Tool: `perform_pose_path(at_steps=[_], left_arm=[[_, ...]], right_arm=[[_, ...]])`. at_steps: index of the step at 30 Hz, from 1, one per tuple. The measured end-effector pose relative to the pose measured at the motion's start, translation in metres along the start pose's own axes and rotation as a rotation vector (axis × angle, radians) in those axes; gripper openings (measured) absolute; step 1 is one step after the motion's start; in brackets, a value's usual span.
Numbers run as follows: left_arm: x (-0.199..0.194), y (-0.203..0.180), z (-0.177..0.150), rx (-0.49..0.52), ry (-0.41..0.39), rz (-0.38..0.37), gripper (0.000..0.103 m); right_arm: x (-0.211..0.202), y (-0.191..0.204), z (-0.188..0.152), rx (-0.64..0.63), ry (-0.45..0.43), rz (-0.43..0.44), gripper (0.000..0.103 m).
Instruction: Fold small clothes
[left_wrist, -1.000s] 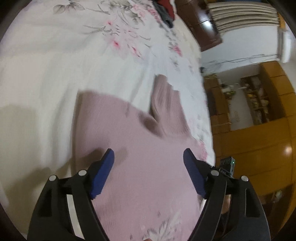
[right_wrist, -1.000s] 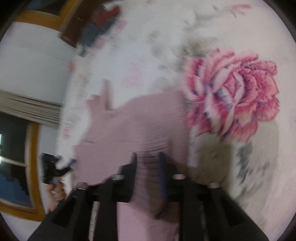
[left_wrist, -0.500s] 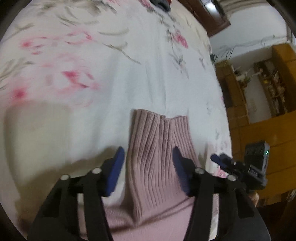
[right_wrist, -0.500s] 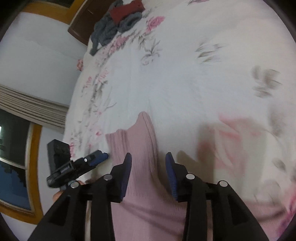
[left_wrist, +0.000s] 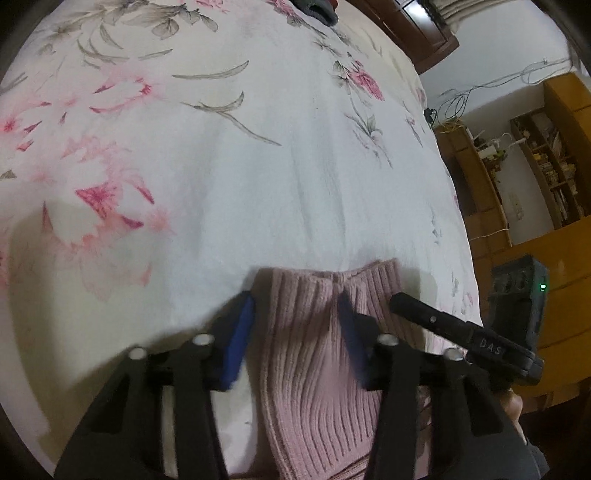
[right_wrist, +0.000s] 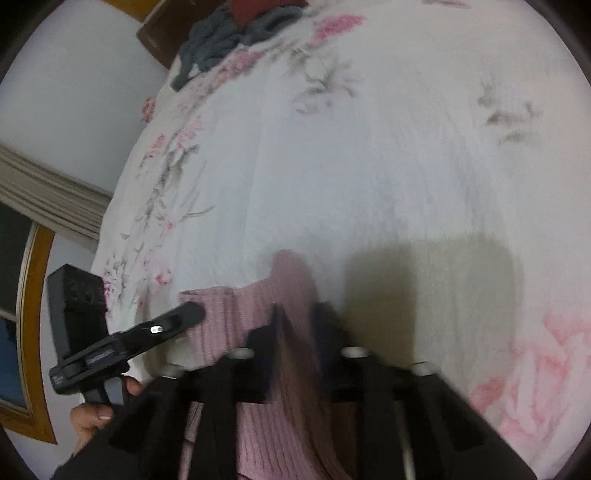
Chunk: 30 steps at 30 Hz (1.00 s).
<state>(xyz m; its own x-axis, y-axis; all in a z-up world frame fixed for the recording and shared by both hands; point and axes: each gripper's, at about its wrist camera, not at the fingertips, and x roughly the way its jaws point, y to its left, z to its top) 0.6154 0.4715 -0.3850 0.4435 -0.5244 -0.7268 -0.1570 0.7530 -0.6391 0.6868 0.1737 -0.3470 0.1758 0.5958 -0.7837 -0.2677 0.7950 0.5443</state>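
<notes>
A pink ribbed knit garment (left_wrist: 306, 369) lies on the floral bedsheet (left_wrist: 258, 166), its bunched end pointing away from me. My left gripper (left_wrist: 293, 330) straddles that end, blue pads (left_wrist: 240, 332) apart, one at the fabric's left edge, the other on the ribs. In the right wrist view the garment (right_wrist: 255, 295) rises into a peak between the dark fingers of my right gripper (right_wrist: 300, 323), which is pinched close on a fold. That view is blurred. Each gripper shows beside the other: the right one's finger (left_wrist: 424, 314), the left one's finger (right_wrist: 184, 314).
A pile of grey and red clothes (right_wrist: 236, 26) sits at the far end of the bed by a dark wooden headboard (left_wrist: 417, 29). Wooden shelves (left_wrist: 535, 166) stand past the bed's right edge. A hand (right_wrist: 92, 417) holds the left gripper's handle.
Both grippers moved forward along the garment to its far ribbed end. The left jaws narrowed from wide open. The right jaws opened half a second ago and have closed in again.
</notes>
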Motion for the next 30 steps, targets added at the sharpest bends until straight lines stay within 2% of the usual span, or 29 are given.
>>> perform_pose_path(at_steps=[3,5,10,14,17,18,20,22,24,26,28,30], left_arm=[[-0.015,-0.013,-0.005,0.048,-0.035,-0.004,0.007],[-0.039,-0.024,-0.009,0.063,-0.083,-0.045,0.007],[-0.107,-0.076,-0.039,0.220,-0.132,-0.090,0.007],[-0.151,-0.115,-0.097,0.357,-0.123,-0.092,0.007],[-0.160,-0.124,-0.146,0.421,-0.080,-0.049,0.007],[-0.159,-0.120,-0.167,0.425,-0.044,-0.037,0.009],[-0.152,-0.110,-0.196,0.425,0.018,0.023,0.013],[-0.145,-0.093,-0.224,0.401,0.075,0.073,0.027],[-0.143,-0.070,-0.242,0.322,0.112,0.119,0.026],[-0.144,-0.049,-0.245,0.222,0.124,0.069,0.027],[-0.142,-0.030,-0.246,0.099,0.136,0.004,0.035],[-0.132,-0.019,-0.243,0.002,0.141,-0.053,0.038]], right_arm=[[-0.026,0.007,-0.007,-0.029,-0.048,0.028,0.010],[-0.042,0.013,-0.011,-0.046,-0.078,0.044,0.010],[-0.107,0.024,-0.045,-0.057,-0.166,0.135,0.009],[-0.161,0.035,-0.096,-0.099,-0.215,0.185,0.009],[-0.182,0.042,-0.146,-0.159,-0.203,0.147,0.009],[-0.184,0.042,-0.158,-0.172,-0.188,0.136,0.010],[-0.178,0.040,-0.192,-0.193,-0.122,0.118,0.012],[-0.169,0.032,-0.218,-0.190,-0.053,0.083,0.015],[-0.159,0.016,-0.240,-0.122,0.011,0.057,0.016],[-0.163,0.007,-0.248,-0.063,0.013,0.072,0.019],[-0.168,-0.003,-0.246,0.037,0.002,0.118,0.028],[-0.161,-0.008,-0.240,0.136,0.015,0.159,0.035]])
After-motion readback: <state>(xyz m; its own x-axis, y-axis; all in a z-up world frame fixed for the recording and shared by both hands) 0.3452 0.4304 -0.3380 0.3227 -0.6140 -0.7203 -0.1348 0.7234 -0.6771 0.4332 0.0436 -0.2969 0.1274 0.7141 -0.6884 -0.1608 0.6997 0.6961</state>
